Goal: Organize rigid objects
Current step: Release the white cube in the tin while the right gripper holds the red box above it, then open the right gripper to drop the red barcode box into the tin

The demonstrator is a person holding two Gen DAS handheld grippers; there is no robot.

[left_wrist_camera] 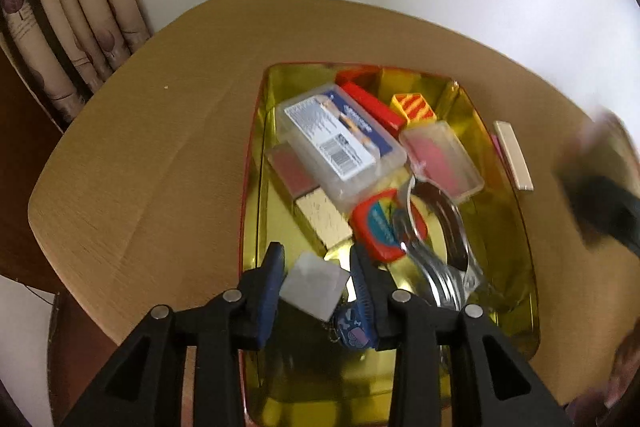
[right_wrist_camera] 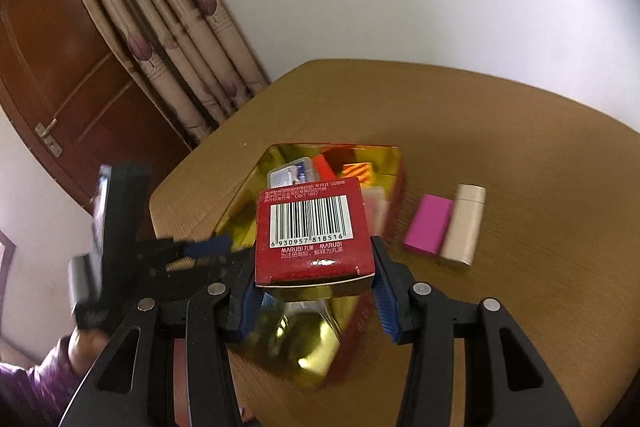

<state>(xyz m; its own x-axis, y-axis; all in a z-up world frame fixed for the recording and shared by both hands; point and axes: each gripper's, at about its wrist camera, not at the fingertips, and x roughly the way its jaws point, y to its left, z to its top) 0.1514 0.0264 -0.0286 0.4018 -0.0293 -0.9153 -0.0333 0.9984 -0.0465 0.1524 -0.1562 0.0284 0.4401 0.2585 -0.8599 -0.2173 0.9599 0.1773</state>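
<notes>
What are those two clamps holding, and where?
Right gripper clamps the red carton by its side faces. Left gripper has a translucent white piece between its fingers; contact unclear.

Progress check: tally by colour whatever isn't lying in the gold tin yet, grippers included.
red box: 1, in right gripper
frosted white box: 1, in left gripper
pink block: 1, on table
cream block: 1, on table
Total: 4
</notes>
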